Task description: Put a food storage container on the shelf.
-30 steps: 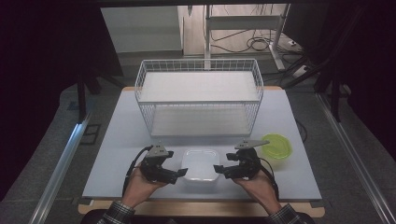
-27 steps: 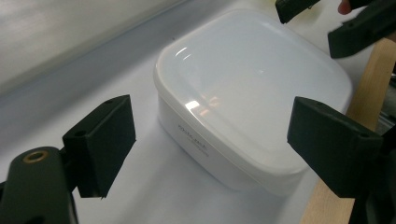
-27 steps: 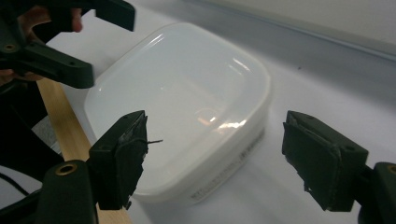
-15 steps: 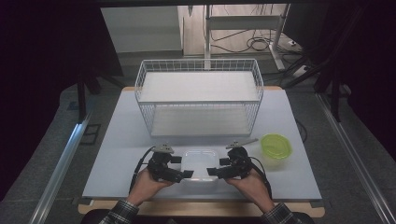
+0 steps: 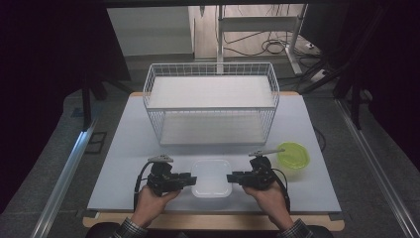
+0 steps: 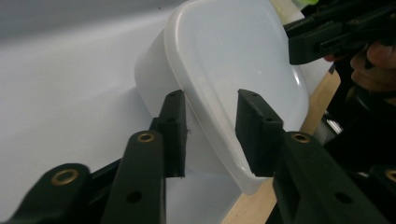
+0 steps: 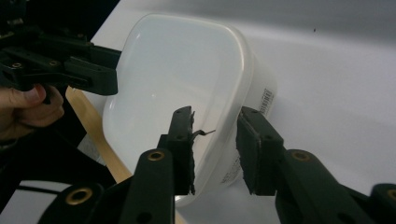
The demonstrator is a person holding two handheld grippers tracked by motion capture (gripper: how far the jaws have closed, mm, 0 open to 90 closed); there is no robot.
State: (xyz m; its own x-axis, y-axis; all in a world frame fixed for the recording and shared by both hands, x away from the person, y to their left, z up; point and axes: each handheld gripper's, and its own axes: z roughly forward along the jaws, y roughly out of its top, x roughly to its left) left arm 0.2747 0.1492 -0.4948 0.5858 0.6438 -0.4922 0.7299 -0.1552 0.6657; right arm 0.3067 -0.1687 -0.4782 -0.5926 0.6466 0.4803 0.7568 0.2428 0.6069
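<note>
A white plastic container [image 5: 211,177] is being held near the front edge of the table [image 5: 124,148], between the two hands; it is standing open side up, just in front of the white wire basket [image 5: 211,101]. The left tool [image 5: 189,179] is being brought against the left wall of the container, and the right tool [image 5: 233,178] against the right wall; both are being held about level by the person's hands [image 5: 151,203].

In the left gripper view, the rim of the container [image 6: 233,70] is being straddled by the two black jaws, one standing outside the wall and one inside; the jaws have just been closing, with the wall between them; whether the pads are already pressing cannot be told with certainty, since a narrow gap is still being seen at the inner pad. In the right gripper view the same is being shown: the wall of the container [image 7: 187,70] is being enclosed by the partly closed jaws, which have just been closing too.

A green lid [image 5: 293,154] is lying on the table just beside the right tool, apart from the container.
</note>
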